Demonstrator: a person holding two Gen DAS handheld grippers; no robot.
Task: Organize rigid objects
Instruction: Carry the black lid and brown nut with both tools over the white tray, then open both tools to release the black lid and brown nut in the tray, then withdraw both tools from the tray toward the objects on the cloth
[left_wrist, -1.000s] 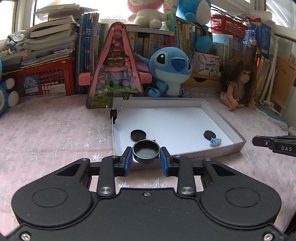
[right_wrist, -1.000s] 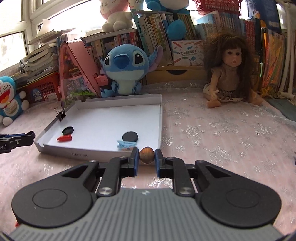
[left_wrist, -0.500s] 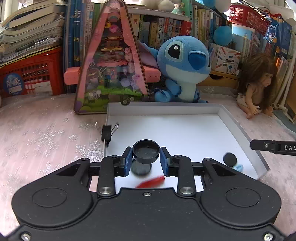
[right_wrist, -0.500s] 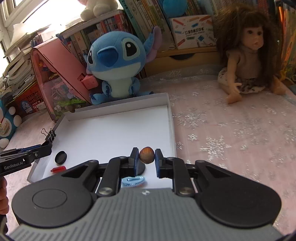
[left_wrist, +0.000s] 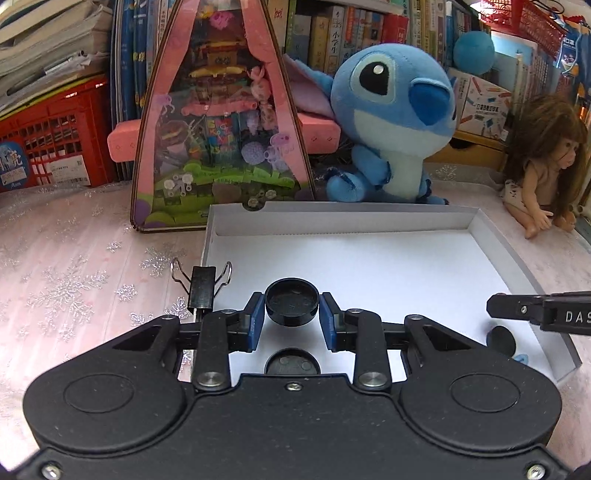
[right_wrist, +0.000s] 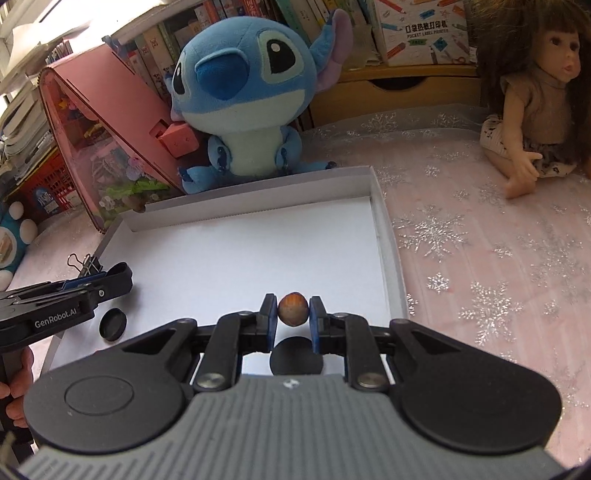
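Note:
A shallow white tray lies on the pink cloth. My left gripper is shut on a round black cap, held over the tray's near left part. Below it a second black cap lies on the tray floor. My right gripper is shut on a brown hazelnut above the tray's near right part, with a black disc under it. The left gripper's body reaches in from the left, a black cap lying below it. In the left wrist view the right gripper's tip enters from the right.
A black binder clip grips the tray's left wall. Behind the tray stand a pink triangular toy box, a blue plush and a doll. Another black disc and a small blue piece lie at the tray's right.
Both grippers have moved forward from the tray's near edge to over its floor, still carrying the cap and the hazelnut. The red piece has slipped out of view under the left gripper.

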